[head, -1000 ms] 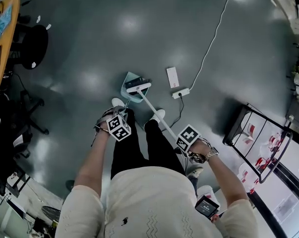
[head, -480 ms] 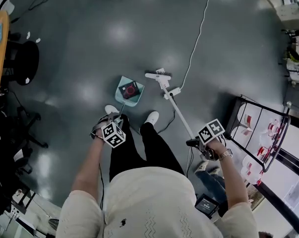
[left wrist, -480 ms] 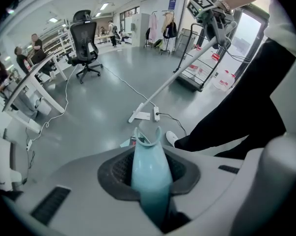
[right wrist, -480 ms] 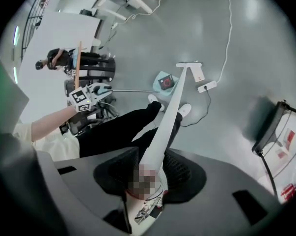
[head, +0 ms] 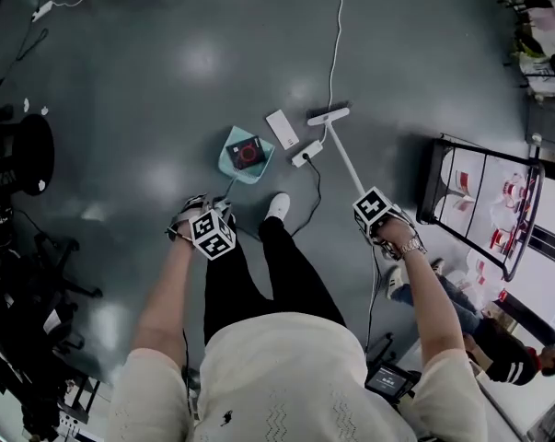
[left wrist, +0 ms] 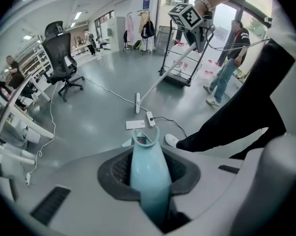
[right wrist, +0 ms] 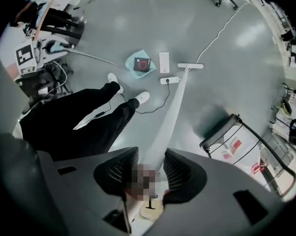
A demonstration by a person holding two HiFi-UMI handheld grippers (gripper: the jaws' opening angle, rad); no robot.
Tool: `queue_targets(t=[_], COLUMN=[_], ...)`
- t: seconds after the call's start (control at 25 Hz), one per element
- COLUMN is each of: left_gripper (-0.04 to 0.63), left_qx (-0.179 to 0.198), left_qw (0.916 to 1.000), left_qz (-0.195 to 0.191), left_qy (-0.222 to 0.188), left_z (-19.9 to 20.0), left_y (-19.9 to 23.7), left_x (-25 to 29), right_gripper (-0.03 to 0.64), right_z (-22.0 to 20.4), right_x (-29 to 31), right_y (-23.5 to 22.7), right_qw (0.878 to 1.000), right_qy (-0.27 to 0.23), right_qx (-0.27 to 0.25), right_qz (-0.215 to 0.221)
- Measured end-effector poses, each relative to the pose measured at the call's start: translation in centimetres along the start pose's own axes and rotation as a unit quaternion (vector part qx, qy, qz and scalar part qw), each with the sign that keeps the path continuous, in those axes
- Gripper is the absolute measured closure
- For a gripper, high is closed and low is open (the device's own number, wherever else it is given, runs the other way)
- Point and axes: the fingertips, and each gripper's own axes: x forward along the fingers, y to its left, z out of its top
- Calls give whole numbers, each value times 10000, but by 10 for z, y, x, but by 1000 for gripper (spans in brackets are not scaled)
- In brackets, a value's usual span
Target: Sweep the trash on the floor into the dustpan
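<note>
A teal dustpan (head: 233, 159) rests on the grey floor ahead of my feet, with a dark and red piece of trash (head: 248, 151) lying in it. My left gripper (head: 211, 231) is shut on the dustpan's long teal handle (left wrist: 148, 171). A white broom has its head (head: 328, 114) on the floor to the right of the pan, beyond a white power strip (head: 306, 153). Its handle (right wrist: 170, 117) slants back into my right gripper (head: 374, 215), which is shut on it. Between pan and broom head lies a flat white piece (head: 282, 129).
A white cable (head: 333, 44) runs from the power strip towards the far wall, and a dark cable curls by my right shoe (head: 277, 206). A wheeled metal rack (head: 484, 201) stands at the right, with another person (head: 498, 353) near it. A black office chair (head: 28, 150) is at the left.
The broom head has swung off the dustpan, out to the right past the power strip. The dark and red trash now lies uncovered in the pan. My right gripper rose.
</note>
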Motion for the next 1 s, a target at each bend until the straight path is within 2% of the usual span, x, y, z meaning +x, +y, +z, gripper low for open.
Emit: queue_targets(t=[0.24, 0.4, 0.56, 0.72, 0.8, 0.84, 0.92, 1.0], left_gripper=[502, 502, 502, 502, 502, 502, 502, 502], left_qx=[172, 125, -381, -906, -1464, -1825, -2563, -3140], left_qw=[9998, 9998, 9993, 9941, 9850, 9777, 9583, 9385], left_qz=[-120, -147, -16, 601, 907, 1037, 1251, 1417], left_qy=[46, 82, 42, -26, -54, -86, -168, -237], left_z=[5, -6, -22, -19, -24, -32, -55, -84], left_y=[-10, -13, -15, -13, -9, -5, 6, 11], left_x=[10, 12, 7, 4, 0, -4, -14, -29], right_gripper=[465, 465, 465, 465, 465, 465, 465, 465], right_z=[0, 9, 28, 27, 27, 29, 34, 35], right_x=[22, 17, 7, -6, -21, -30, -49, -67], right_y=[51, 96, 121, 123, 124, 127, 138, 151], right_qw=[9967, 9919, 9801, 9676, 9647, 9641, 9630, 9605], right_qy=[-33, -42, 1, 127, 171, 180, 202, 247], right_qx=[-791, -1199, -1970, -2521, -2614, -2619, -2619, -2706], right_qz=[181, 421, 223, 112, 273, 401, 603, 602])
